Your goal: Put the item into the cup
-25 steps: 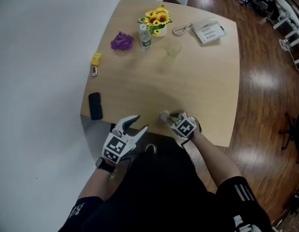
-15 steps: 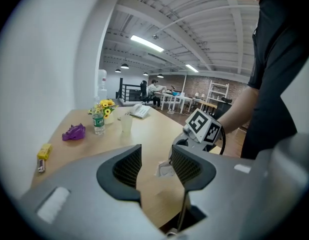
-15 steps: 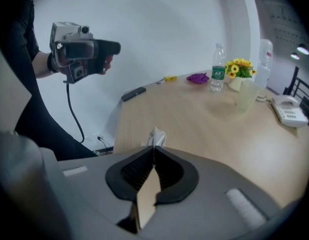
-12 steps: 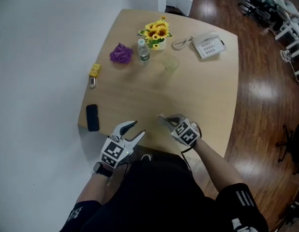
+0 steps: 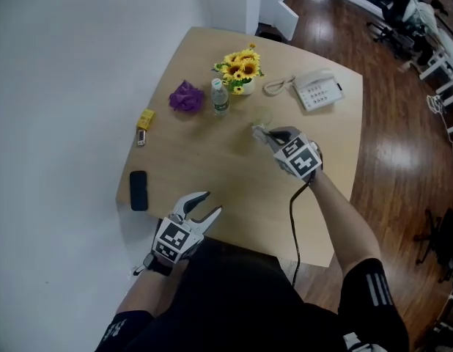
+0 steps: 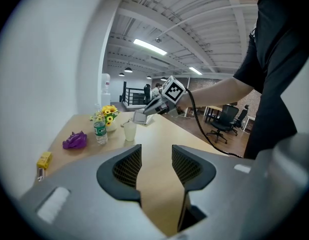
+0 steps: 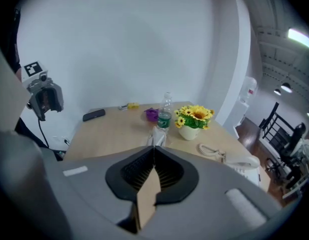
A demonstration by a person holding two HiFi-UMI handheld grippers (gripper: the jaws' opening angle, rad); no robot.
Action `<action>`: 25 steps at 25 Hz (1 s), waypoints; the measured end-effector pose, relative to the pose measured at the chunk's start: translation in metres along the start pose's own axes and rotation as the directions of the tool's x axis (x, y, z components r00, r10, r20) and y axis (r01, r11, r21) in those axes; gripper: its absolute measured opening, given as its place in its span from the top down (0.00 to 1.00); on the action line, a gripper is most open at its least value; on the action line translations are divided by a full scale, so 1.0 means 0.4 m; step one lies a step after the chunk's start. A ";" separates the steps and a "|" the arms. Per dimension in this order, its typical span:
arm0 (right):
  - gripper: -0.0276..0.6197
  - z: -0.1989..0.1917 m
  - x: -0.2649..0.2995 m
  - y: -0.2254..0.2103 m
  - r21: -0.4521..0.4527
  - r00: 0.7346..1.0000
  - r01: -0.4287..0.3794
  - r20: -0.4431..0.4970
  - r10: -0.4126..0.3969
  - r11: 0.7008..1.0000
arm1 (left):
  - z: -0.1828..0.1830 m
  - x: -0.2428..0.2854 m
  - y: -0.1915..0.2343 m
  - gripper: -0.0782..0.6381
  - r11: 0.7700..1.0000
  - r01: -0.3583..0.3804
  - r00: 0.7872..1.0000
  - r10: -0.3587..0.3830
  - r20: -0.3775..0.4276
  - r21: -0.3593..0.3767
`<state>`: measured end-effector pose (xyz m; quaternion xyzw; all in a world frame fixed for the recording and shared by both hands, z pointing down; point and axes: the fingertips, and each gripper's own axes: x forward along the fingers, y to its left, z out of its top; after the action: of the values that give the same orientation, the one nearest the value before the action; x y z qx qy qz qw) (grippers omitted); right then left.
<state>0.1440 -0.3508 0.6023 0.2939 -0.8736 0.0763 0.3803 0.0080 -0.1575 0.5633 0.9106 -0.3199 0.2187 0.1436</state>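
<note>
Over the far half of the table [image 5: 234, 171], the right hand-held gripper [image 5: 260, 132] is pinched narrow on a small pale item [image 5: 256, 129], held off the surface close by the clear cup [image 6: 128, 132]. The cup stands near the water bottle [image 5: 220, 97] and the sunflower pot [image 5: 241, 66]. The left hand-held gripper [image 5: 211, 203] hangs wide and empty at the near edge. A broad bare stretch lies between them. A black case [image 5: 138, 191] sits by the left edge, and a telephone [image 5: 318, 90] by the right.
</note>
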 end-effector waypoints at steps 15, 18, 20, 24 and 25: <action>0.94 -0.041 0.250 -0.195 -0.046 0.973 0.054 -0.223 -0.063 0.997 | -0.032 -0.017 0.081 0.63 1.000 -0.012 0.999 0.011 -0.042 -0.027; 0.94 -0.052 0.286 -0.191 -0.062 0.967 0.039 -0.248 -0.053 0.997 | -0.028 -0.008 0.099 0.63 0.999 -0.021 0.999 0.020 -0.044 -0.029; 0.94 -0.066 0.307 -0.187 -0.059 0.961 0.027 -0.272 -0.042 0.998 | -0.016 -0.001 0.107 0.63 0.999 -0.024 0.999 0.023 -0.039 -0.025; 0.93 -0.090 0.338 -0.177 -0.055 0.953 0.005 -0.304 -0.021 0.998 | 0.007 0.014 0.112 0.63 1.000 -0.022 0.999 0.021 -0.029 -0.015; 0.93 -0.093 0.342 -0.176 -0.052 0.953 0.002 -0.301 -0.018 0.999 | 0.010 0.016 0.111 0.63 1.000 -0.020 0.999 0.020 -0.031 -0.012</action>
<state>0.1336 -0.4573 0.7191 0.2736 -0.8054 0.0961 0.5169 -0.0151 -0.1958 0.5683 0.9030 -0.3282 0.2320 0.1518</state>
